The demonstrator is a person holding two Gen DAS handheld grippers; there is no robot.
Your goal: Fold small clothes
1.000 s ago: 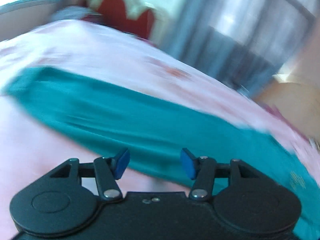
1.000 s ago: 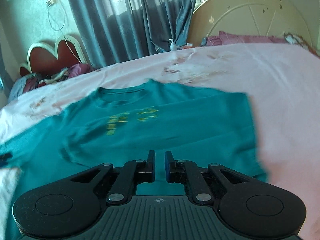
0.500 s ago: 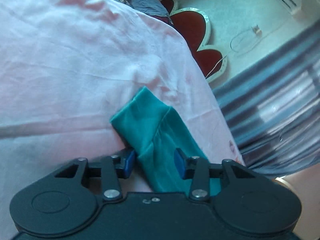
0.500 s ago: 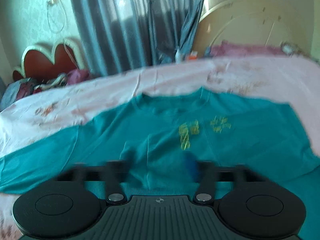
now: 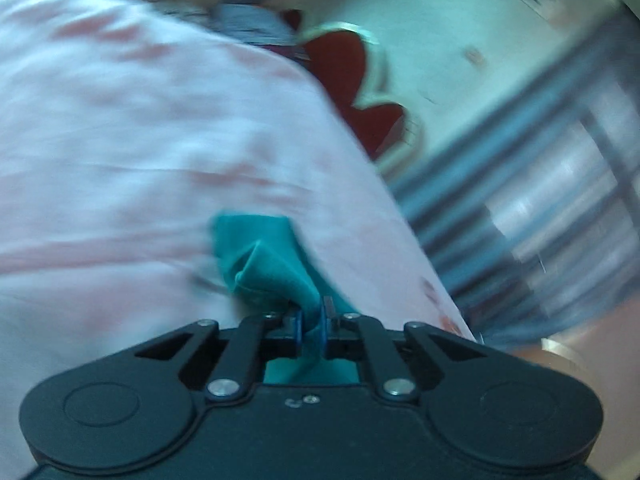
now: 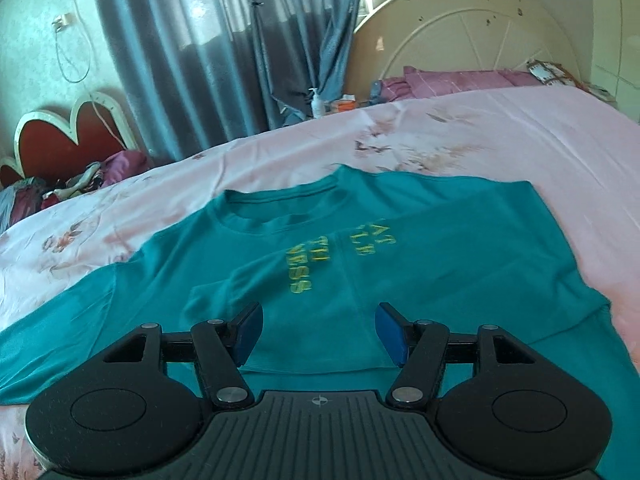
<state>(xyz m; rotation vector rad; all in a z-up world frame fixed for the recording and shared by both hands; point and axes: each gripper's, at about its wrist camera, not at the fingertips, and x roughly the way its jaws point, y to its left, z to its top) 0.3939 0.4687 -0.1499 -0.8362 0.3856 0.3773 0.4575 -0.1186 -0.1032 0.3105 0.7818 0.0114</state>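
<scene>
A pink floral bedsheet (image 6: 500,128) is covering the bed where I am working. My left gripper (image 5: 311,322) is pinching the teal shirt's sleeve end (image 5: 268,256) tight. The teal shirt (image 6: 360,248) is lying spread across the sheet, and my right gripper (image 6: 319,334) is hanging above its folded-in sleeve, jaws apart, gripping nothing.

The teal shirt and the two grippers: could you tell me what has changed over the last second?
The left gripper has closed on the sleeve end of the teal shirt, bunching it. The right gripper has opened and grips nothing; the folded-over sleeve lies between its fingers. The shirt stays front-up on the pink bedsheet.
</scene>
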